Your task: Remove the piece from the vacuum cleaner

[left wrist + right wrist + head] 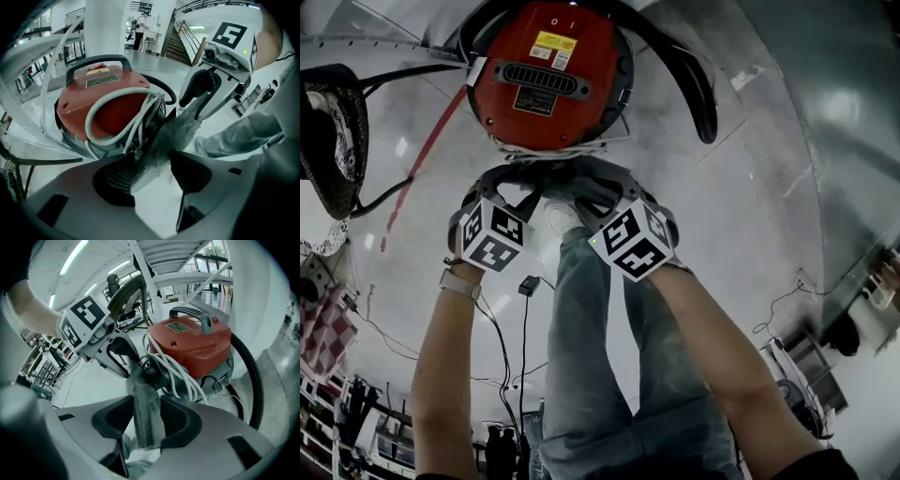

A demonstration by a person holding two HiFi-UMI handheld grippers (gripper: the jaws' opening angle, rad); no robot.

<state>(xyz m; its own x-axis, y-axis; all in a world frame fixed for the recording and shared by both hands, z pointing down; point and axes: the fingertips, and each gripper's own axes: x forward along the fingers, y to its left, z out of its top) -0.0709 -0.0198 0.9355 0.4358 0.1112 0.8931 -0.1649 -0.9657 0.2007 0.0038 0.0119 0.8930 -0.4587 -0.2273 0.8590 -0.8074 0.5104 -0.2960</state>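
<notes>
The left tongs (pixel 152 161) and the right tongs (pixel 146 404) both clamp the piece (pixel 143 423), a flat, dusty grey strip with a mesh texture. Its long axis runs from between them forward to the round red vacuum cleaner (pixel 197 345) just ahead.

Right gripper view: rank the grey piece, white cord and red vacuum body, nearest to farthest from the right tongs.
1. Grey piece, between the right tongs.
2. White cord, just beyond, right.
3. Red vacuum body, behind the cord, upper right.
</notes>
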